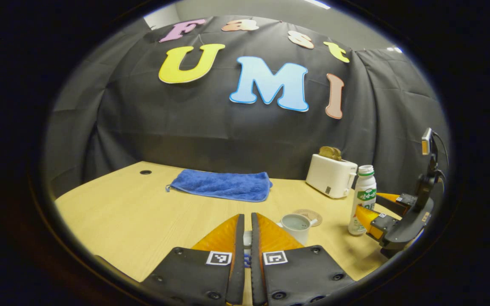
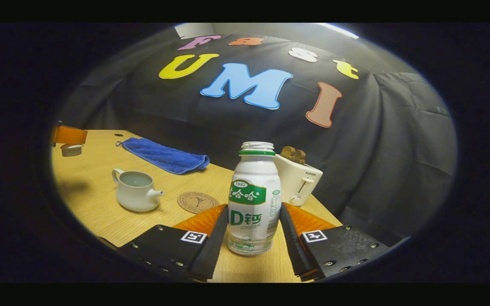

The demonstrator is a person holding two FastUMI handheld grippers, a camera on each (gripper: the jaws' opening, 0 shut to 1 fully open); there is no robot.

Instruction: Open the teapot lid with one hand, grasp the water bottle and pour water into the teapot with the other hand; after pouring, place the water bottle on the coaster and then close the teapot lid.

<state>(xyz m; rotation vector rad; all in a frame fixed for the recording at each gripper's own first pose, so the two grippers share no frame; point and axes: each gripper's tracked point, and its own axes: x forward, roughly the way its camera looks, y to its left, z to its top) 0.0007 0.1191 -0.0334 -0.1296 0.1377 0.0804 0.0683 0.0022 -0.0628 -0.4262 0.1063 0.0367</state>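
- On the worktop (image 2: 100,212), my right claw (image 2: 253,231) stands spread around the water bottle (image 2: 254,199), fingers either side with small gaps, not pressing.
- My left claw (image 1: 247,238) is pressed nearly together, pinching a small pale piece, the teapot lid (image 1: 248,238) as far as I can tell.
- I see the teapot (image 2: 135,190) open, beside the round coaster (image 2: 197,201).
- Blue towel (image 2: 164,156) and white toaster (image 2: 298,178) sit behind.

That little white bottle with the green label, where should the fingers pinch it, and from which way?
Probably on the straight lower body of the white plastic bottle, below its narrow neck, coming in level from the near side. It stands upright on the wooden table, and the right gripper already straddles it there, fingers apart on either side.
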